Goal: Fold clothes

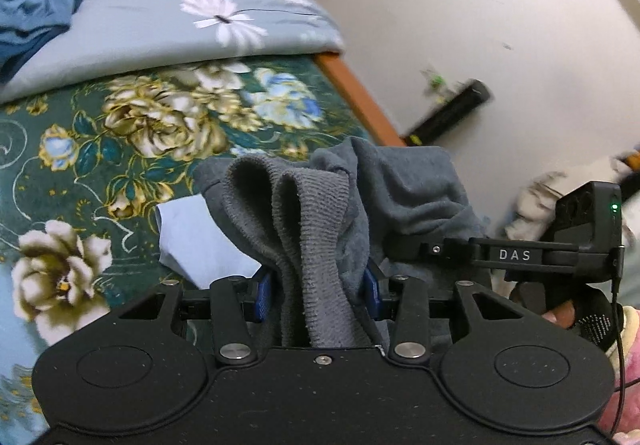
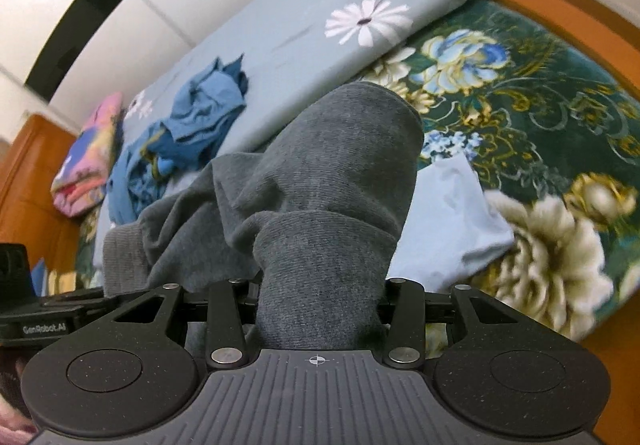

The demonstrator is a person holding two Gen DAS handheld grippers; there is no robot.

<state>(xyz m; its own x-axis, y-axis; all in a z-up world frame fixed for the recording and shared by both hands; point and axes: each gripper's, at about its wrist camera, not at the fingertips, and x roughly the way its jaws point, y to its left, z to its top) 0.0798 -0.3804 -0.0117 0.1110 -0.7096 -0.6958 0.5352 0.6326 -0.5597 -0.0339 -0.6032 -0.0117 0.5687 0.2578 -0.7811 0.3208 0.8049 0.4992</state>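
1. Grey garment (image 1: 320,213) bunched between both grippers, lifted above the bed (image 1: 120,149).
2. Left gripper (image 1: 316,295): fingers (image 1: 262,295) pinching a ribbed fold of it.
3. Right gripper (image 2: 320,299): fingers buried in cloth, seemingly pinching it.
4. Pale blue cloth (image 2: 448,213) lying on the floral blanket (image 2: 540,117) just beyond.
5. Crumpled blue clothes (image 2: 200,113) heaped on the daisy-print quilt (image 2: 320,17), well apart.

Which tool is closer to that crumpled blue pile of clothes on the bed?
Left, probably. The blue pile lies ahead and left of both tools; the left tool sits on that side, the right tool farther over. Both grip the grey garment.
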